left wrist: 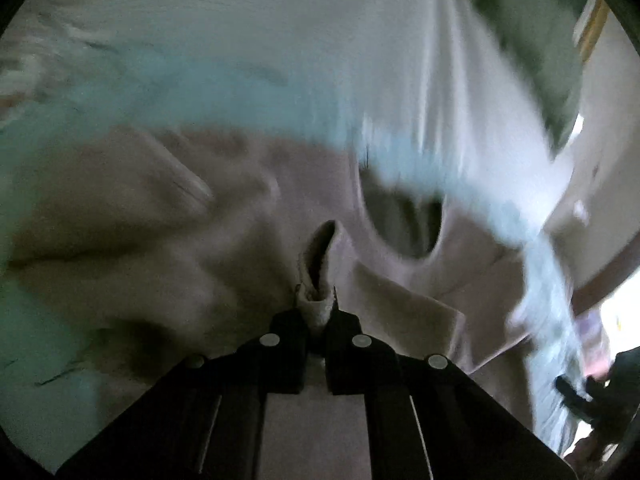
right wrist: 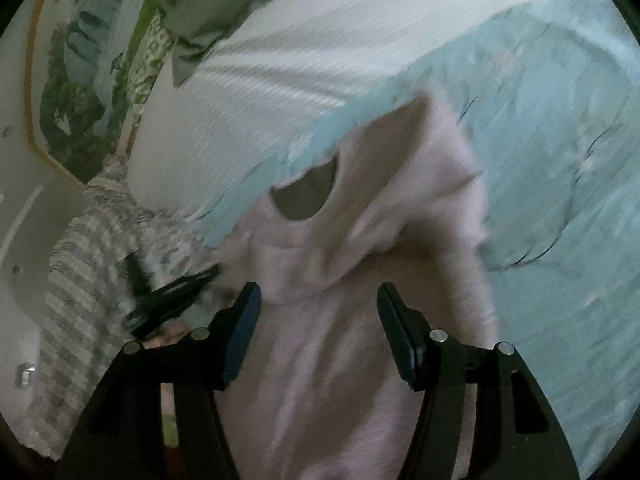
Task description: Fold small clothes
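Left gripper clamped tight on a bunched edge of the pale pink garment, a small roll of fabric sticking up out of the closed jaws at lower centre of the left wrist view. Right gripper spread wide, nothing pinched, jaws straddling the same pink garment in the lower middle of the right wrist view, cloth passing between the fingers without the pads pressing on it. Garment spread over the light blue patterned bedspread, white pillow beyond it toward the upper left, green cushion at the top. Neck opening dark and oval, just above centre in the right view. Everything smeared with motion blur, so fine edges hard to read. Step in hand, by the look of it: getting a second hold before laying the piece flat. Best done by closing the open jaws on a matching edge or corner, not on mid-cloth, then drawing the two holds apart level to pull the wrinkles out before folding. Risk: a one-sided tug bunching the fabric further. Long axis apparently running from the bottom of the right view up toward the neck, collar end pointing to the pillow; sleeves too blurred to place.
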Action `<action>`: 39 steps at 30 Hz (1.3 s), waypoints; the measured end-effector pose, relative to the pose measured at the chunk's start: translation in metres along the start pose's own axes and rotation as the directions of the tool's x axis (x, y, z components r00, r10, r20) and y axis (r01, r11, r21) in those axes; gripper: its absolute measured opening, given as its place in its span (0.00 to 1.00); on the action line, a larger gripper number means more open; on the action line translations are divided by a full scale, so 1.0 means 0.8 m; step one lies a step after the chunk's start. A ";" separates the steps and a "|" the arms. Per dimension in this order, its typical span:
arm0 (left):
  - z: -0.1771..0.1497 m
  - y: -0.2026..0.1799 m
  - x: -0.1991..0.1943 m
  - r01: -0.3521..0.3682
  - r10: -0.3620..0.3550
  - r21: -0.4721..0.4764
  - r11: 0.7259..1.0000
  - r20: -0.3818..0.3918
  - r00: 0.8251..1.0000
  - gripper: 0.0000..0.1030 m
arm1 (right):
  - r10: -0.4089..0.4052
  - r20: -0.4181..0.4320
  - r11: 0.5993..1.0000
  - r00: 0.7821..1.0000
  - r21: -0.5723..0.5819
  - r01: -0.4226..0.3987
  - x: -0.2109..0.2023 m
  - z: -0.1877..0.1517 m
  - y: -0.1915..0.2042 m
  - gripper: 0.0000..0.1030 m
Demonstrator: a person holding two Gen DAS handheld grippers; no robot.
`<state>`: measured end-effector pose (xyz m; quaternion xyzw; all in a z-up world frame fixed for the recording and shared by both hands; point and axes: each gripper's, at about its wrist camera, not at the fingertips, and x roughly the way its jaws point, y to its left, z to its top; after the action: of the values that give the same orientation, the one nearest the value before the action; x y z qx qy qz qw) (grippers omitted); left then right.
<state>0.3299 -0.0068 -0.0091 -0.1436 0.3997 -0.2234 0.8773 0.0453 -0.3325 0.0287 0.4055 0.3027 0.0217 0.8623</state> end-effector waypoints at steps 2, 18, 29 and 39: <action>0.003 0.014 -0.022 -0.042 0.043 -0.036 0.998 0.052 0.998 0.04 | -0.048 0.015 0.999 0.999 0.001 0.048 0.001 0.014 -0.012 0.60; -0.035 0.081 -0.057 -0.064 0.087 -0.210 0.976 0.100 0.991 0.04 | -0.197 -0.144 0.980 0.970 -0.048 0.192 0.147 0.095 -0.077 0.08; -0.052 0.035 -0.047 -0.015 0.023 -0.113 0.994 0.075 0.997 0.04 | -0.334 -0.080 0.942 0.939 -0.067 0.329 0.124 0.102 -0.099 0.07; -0.081 0.043 -0.035 0.038 -0.042 -0.068 0.997 -0.059 0.997 0.09 | -0.260 -0.053 0.943 0.964 -0.228 0.242 0.104 0.064 -0.018 0.44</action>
<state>0.2739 0.0318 -0.0474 -0.1741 0.4302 -0.2317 0.8550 0.1382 -0.3540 0.0014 0.2647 0.3827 -0.0384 0.8843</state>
